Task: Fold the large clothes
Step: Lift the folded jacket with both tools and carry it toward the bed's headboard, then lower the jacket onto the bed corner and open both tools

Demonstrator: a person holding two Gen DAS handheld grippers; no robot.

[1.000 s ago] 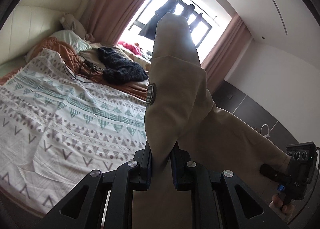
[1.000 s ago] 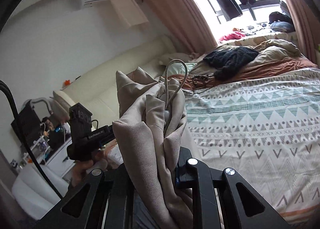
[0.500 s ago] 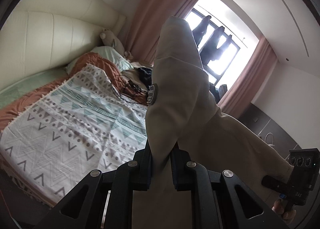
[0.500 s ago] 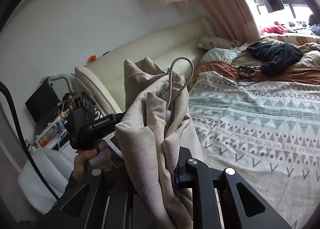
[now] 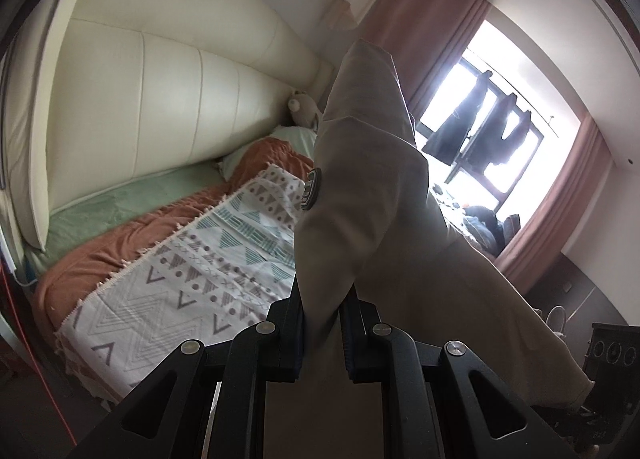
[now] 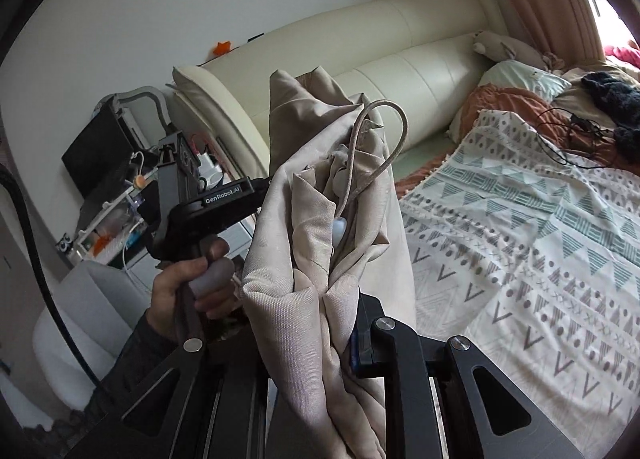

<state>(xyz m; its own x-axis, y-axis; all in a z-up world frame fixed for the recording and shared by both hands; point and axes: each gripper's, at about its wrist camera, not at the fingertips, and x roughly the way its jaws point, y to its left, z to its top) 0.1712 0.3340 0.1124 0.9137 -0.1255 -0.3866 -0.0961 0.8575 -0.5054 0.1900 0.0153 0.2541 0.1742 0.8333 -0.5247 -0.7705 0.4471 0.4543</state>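
Observation:
A large beige garment (image 5: 372, 187) with a small round badge (image 5: 311, 189) is held up in the air beside the bed. My left gripper (image 5: 322, 323) is shut on one edge of it. My right gripper (image 6: 320, 323) is shut on a bunched part of the same garment (image 6: 320, 187), where a drawstring loop (image 6: 384, 139) sticks up. The cloth stretches between the two grippers. The right gripper shows at the far right of the left wrist view (image 5: 608, 363). The left gripper, held in a hand, shows in the right wrist view (image 6: 208, 207).
A bed with a patterned white blanket (image 5: 192, 279) (image 6: 540, 251) lies under and beyond the garment, with an orange sheet (image 5: 120, 243) and a cream padded headboard (image 5: 160, 99). Dark clothes (image 6: 616, 107) and cables (image 6: 576, 127) lie further up the bed. A cluttered side table (image 6: 120, 195) stands left.
Both grippers have swung toward the headboard end of the bed with the garment still held. The window has moved to the right in both views. The grips have not changed.

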